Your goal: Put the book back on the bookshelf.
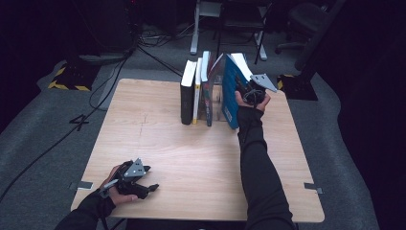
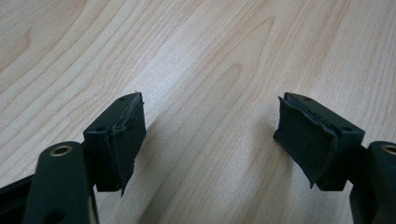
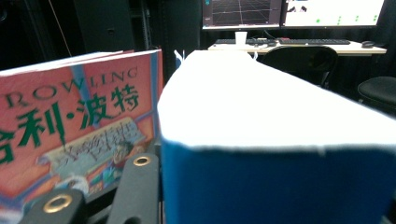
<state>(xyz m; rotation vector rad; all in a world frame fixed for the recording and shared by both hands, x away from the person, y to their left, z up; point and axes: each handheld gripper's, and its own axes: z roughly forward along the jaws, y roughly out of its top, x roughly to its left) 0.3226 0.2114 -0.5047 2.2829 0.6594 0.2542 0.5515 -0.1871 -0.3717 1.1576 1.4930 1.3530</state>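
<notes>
While our right gripper [image 1: 250,92] clamps down on the blue book [image 1: 231,91], its jaws set across the thick block of white pages, we've got that volume tilted at the right end of the row at the table's far edge. Looking along the right gripper's jaws, the blue cover [image 3: 280,186] sits right up against us with the pale page edge running away above it, and just beside it a red paperback [image 3: 79,130] shows its front: "ROWLING" in green capitals, and below that large green Chinese characters reading 利·波特 over a painted scene. In the high view the row runs on leftwards with a black book [image 1: 187,93], a thin yellow-spined one [image 1: 197,91] and the colourful one [image 1: 207,91], all upright on the wooden table [image 1: 201,158]. Our left gripper [image 1: 139,184] rests near the front left corner, jaws standing wide with nothing but bare wood grain between the pads [image 2: 123,144].
</notes>
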